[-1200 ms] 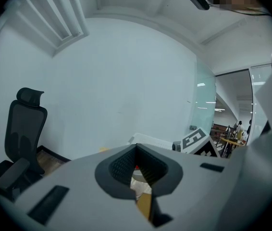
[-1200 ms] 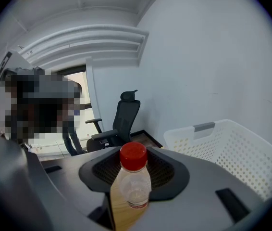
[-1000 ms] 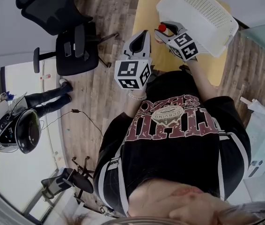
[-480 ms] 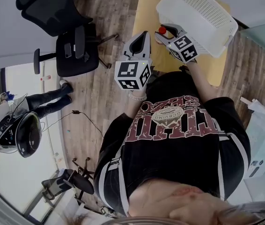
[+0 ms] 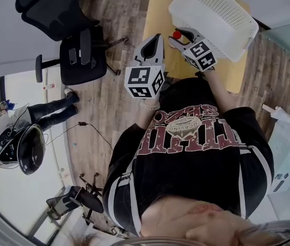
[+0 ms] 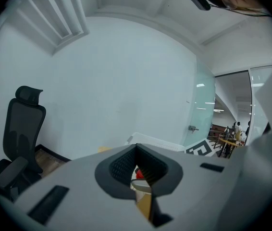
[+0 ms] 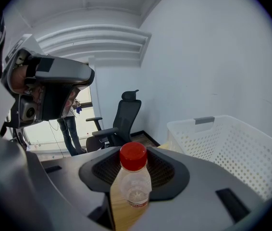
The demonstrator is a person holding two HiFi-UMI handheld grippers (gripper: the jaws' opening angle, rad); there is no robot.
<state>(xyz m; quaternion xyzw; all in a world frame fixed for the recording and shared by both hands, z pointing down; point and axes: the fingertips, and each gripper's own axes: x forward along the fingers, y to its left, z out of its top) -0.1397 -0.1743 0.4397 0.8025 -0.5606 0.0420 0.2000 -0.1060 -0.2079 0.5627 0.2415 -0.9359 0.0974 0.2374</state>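
Note:
My right gripper [image 7: 134, 176] is shut on a small clear plastic bottle [image 7: 132, 186] with a red cap [image 7: 133, 156], held upright. In the head view the right gripper [image 5: 182, 36] and the red cap [image 5: 176, 34] hang over a wooden table [image 5: 158, 6], right beside a white perforated basket [image 5: 214, 19]. My left gripper [image 5: 157, 39] is held to the left of it, its jaws closed to a point with nothing between them. In the left gripper view the red cap [image 6: 138, 173] shows just past the left gripper [image 6: 136, 150].
A black office chair [image 5: 58, 17] stands on the wooden floor left of the table. Another person [image 5: 40, 110] stands further left, by a window. The white basket [image 7: 232, 148] sits against a white wall. A glass partition [image 6: 205, 109] is to the right.
The right gripper with the bottle has shifted slightly toward the basket. Its marker cube sits lower in the left gripper view. The left gripper has barely moved.

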